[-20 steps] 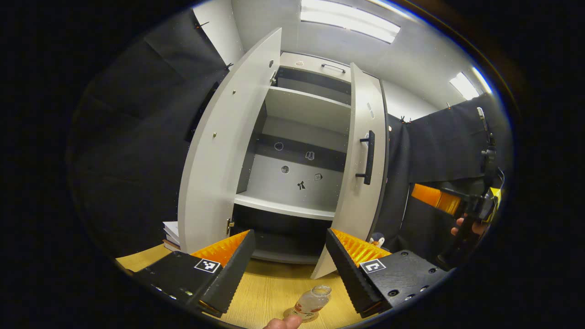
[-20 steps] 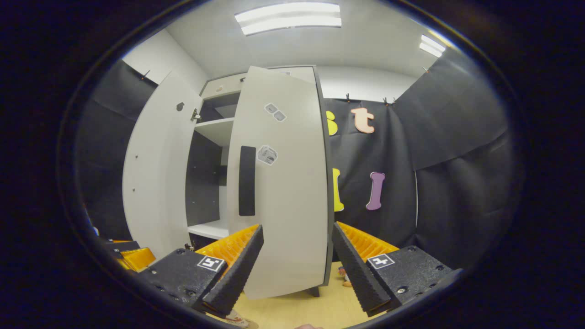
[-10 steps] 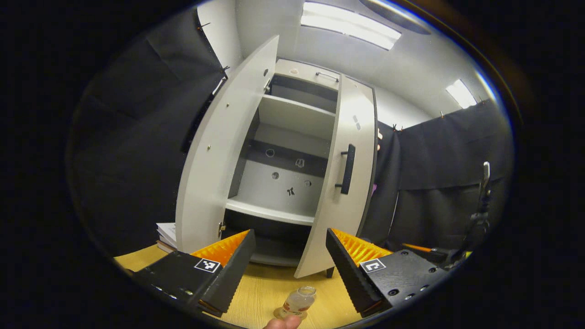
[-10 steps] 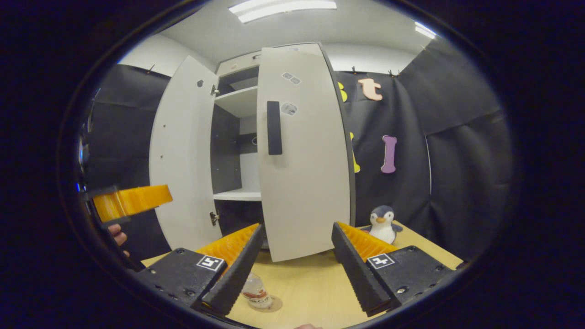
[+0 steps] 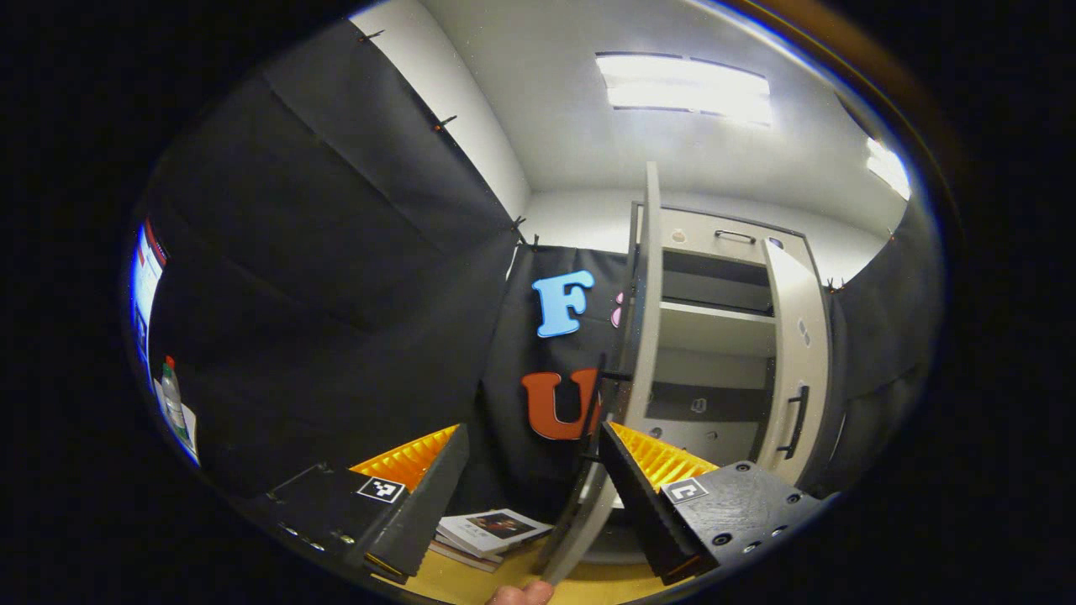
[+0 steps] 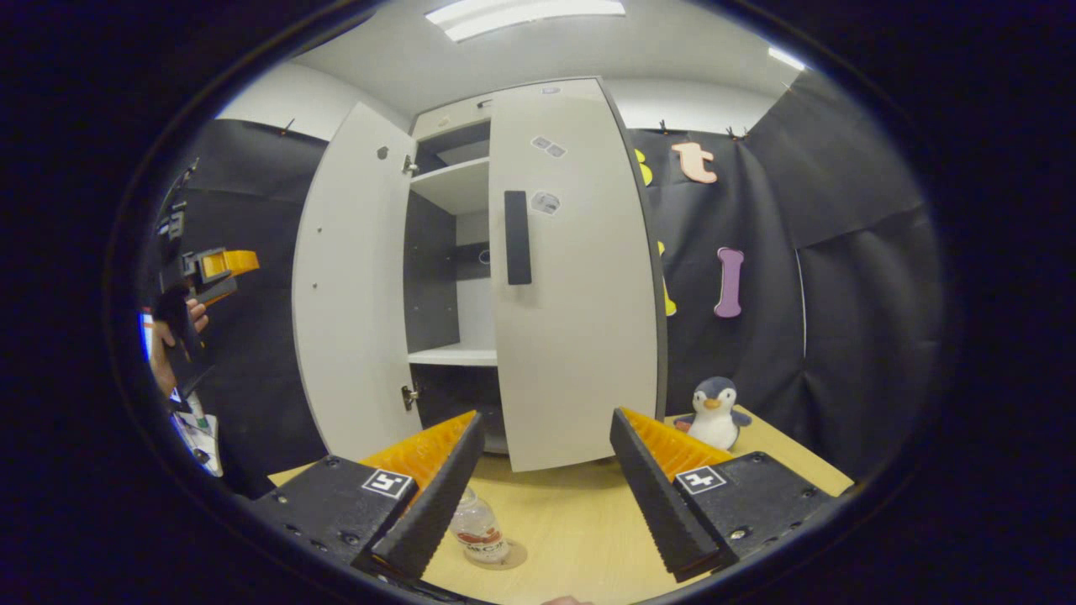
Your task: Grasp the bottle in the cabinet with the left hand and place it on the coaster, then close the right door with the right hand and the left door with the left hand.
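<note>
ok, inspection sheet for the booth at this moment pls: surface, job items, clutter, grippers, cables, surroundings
Surface: wooden table, bare in front of the cabinet.
Job's things: bottle upright on the coaster; right door nearly shut; left door wide open.
Clutter: toy penguin right of the cabinet; books left of it.
Grippers: left gripper open, empty, at the left door's edge; right gripper open, empty.
Cables: nothing seen.
Surroundings: black cloth wall, ceiling lights.
</note>
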The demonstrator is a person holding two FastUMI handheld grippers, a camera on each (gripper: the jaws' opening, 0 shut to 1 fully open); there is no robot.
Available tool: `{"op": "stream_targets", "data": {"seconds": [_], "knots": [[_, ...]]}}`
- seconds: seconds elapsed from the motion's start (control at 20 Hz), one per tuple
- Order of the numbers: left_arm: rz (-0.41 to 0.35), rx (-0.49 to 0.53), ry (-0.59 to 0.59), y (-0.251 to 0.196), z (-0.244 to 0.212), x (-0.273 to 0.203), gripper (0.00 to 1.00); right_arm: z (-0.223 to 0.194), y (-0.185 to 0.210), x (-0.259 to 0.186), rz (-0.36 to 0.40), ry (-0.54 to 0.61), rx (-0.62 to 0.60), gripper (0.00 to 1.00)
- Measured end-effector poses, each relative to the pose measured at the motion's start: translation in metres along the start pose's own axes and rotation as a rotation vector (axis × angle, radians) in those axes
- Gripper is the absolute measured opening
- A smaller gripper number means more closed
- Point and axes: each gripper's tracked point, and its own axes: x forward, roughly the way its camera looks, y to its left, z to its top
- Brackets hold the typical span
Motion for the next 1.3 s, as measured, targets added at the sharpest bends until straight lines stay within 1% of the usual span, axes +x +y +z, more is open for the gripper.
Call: {"op": "stream_targets", "data": {"seconds": [0.05,0.1,0.2,0.35,0.4,0.5,0.55,0.6,0.65,0.7,0.75,0.8,0.85,1.1,1.3], "knots": [[0.010,0.002,0.016,0.005,-0.008,0.014,0.99,0.001,-0.002,-0.003,-0.003,0.000,-0.006,0.99],[0.011,-0.001,0.030,0.007,-0.012,0.026,0.95,0.003,-0.007,-0.006,-0.011,-0.004,-0.013,0.99],[0.021,-0.003,0.046,0.011,-0.025,0.045,0.95,0.006,-0.018,-0.012,-0.039,-0.007,-0.026,0.99],[0.064,0.032,0.043,0.019,-0.036,0.065,0.95,0.010,-0.034,-0.020,-0.079,-0.011,-0.021,0.99],[0.073,0.037,0.044,0.020,-0.039,0.065,0.99,0.010,-0.039,-0.021,-0.091,-0.011,-0.020,0.99],[0.077,0.016,0.019,0.019,-0.036,0.063,0.99,0.013,-0.044,-0.021,-0.107,-0.018,-0.022,0.99],[0.083,-0.004,0.026,0.019,-0.038,0.062,0.99,0.015,-0.045,-0.020,-0.110,-0.020,-0.024,0.99],[0.079,-0.008,0.025,0.019,-0.036,0.063,0.94,0.015,-0.046,-0.019,-0.111,-0.024,-0.025,0.99],[0.069,0.000,0.020,0.018,-0.034,0.065,0.99,0.016,-0.044,-0.017,-0.108,-0.025,-0.024,0.99],[0.067,0.008,0.019,0.017,-0.033,0.065,0.99,0.016,-0.044,-0.015,-0.107,-0.027,-0.022,0.99],[0.063,0.013,0.022,0.015,-0.034,0.065,0.94,0.017,-0.043,-0.013,-0.105,-0.030,-0.019,0.99],[0.055,0.007,0.026,0.013,-0.034,0.066,0.96,0.018,-0.041,-0.012,-0.102,-0.035,-0.016,0.99],[0.044,-0.011,0.028,0.011,-0.035,0.065,0.94,0.019,-0.039,-0.011,-0.098,-0.039,-0.014,0.99],[-0.042,-0.104,0.021,-0.034,-0.044,0.064,0.93,0.028,-0.035,-0.009,-0.105,-0.057,-0.071,0.99],[-0.113,-0.144,0.012,-0.071,-0.050,0.059,0.93,0.028,-0.037,-0.010,-0.129,-0.051,-0.072,0.99]]}}
